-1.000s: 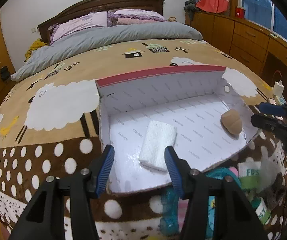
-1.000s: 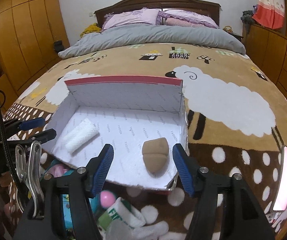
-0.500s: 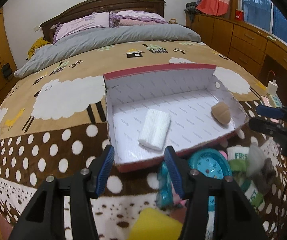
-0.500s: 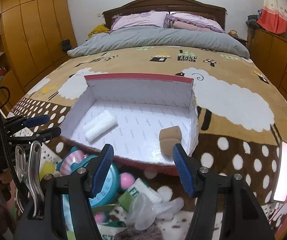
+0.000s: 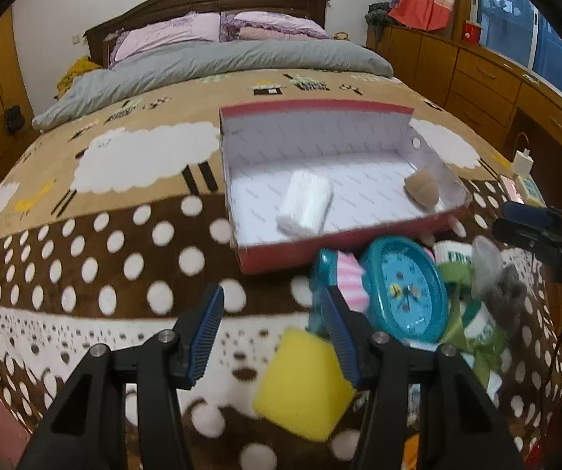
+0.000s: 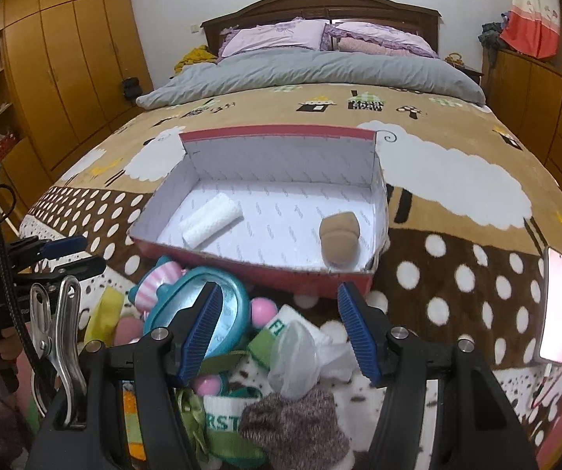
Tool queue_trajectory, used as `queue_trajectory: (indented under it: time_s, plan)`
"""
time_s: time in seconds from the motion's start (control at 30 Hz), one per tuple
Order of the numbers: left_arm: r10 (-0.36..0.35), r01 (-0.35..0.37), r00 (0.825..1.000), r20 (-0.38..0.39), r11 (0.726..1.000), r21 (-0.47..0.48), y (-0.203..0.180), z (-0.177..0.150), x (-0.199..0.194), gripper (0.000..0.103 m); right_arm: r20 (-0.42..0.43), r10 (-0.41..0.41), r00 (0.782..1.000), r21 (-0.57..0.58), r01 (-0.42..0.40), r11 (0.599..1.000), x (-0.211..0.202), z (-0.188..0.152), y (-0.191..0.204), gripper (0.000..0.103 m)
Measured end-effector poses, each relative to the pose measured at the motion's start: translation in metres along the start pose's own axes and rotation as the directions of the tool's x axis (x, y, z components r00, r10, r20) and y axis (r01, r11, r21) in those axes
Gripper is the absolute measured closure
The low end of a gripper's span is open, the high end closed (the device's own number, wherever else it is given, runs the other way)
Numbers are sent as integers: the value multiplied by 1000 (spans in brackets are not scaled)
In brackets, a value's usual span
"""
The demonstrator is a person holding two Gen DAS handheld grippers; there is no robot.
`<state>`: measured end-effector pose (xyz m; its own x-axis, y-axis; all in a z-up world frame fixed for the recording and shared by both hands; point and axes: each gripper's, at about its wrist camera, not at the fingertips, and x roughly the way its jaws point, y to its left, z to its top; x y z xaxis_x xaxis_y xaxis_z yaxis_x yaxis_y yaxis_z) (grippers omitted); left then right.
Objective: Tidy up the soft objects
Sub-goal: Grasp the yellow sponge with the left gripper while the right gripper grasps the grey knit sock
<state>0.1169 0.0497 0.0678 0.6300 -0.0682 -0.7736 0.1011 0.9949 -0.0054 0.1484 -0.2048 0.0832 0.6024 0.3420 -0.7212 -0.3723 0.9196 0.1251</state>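
A red box (image 5: 281, 254) (image 6: 265, 270) with a white inside lies on the bed. It holds a rolled white cloth (image 5: 306, 203) (image 6: 212, 221) and a tan soft piece (image 5: 422, 190) (image 6: 339, 237). In front of the box lies a pile: a yellow sponge (image 5: 304, 385) (image 6: 102, 313), a teal clock (image 5: 404, 288) (image 6: 187, 305), a grey-brown sock (image 6: 296, 427) (image 5: 508, 293), and green-white socks (image 6: 222, 423). My left gripper (image 5: 273, 333) is open and empty, just left of the sponge. My right gripper (image 6: 277, 331) is open and empty above the pile.
The bed has a brown sheep-pattern blanket (image 5: 124, 243), a grey duvet (image 5: 222, 62) and pillows at the far end. Wooden drawers (image 5: 488, 78) stand to the right, wardrobes (image 6: 65, 78) to the left. A phone (image 6: 555, 305) and a charger (image 5: 522, 160) lie on the right edge.
Both grippers have pulled back from the box toward the near edge of the bed, so the pile of objects has come into view. Both stay open and empty.
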Motion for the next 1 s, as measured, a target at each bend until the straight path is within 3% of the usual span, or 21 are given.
queue_trajectory:
  time_s: [0.17, 0.47, 0.7, 1.0]
  plan:
    - [-51, 50, 998, -27, 998, -23, -1, -17, -3, 48, -13, 3, 1000, 1, -3, 1000, -3, -14, 1, 40]
    - [-55, 57, 997, -47, 997, 44, -12, -39, -5, 37, -19, -1, 1000, 4, 1, 1000, -16, -34, 2, 40]
    - [-62, 66, 996, -69, 996, 62, -15, -50, 5, 36, -30, 10, 1000, -9, -11, 1000, -24, -51, 9, 40]
    - [-89, 91, 993, -79, 996, 15, -9, -60, 6, 38, -41, 22, 999, -2, -22, 1000, -29, -72, 10, 40]
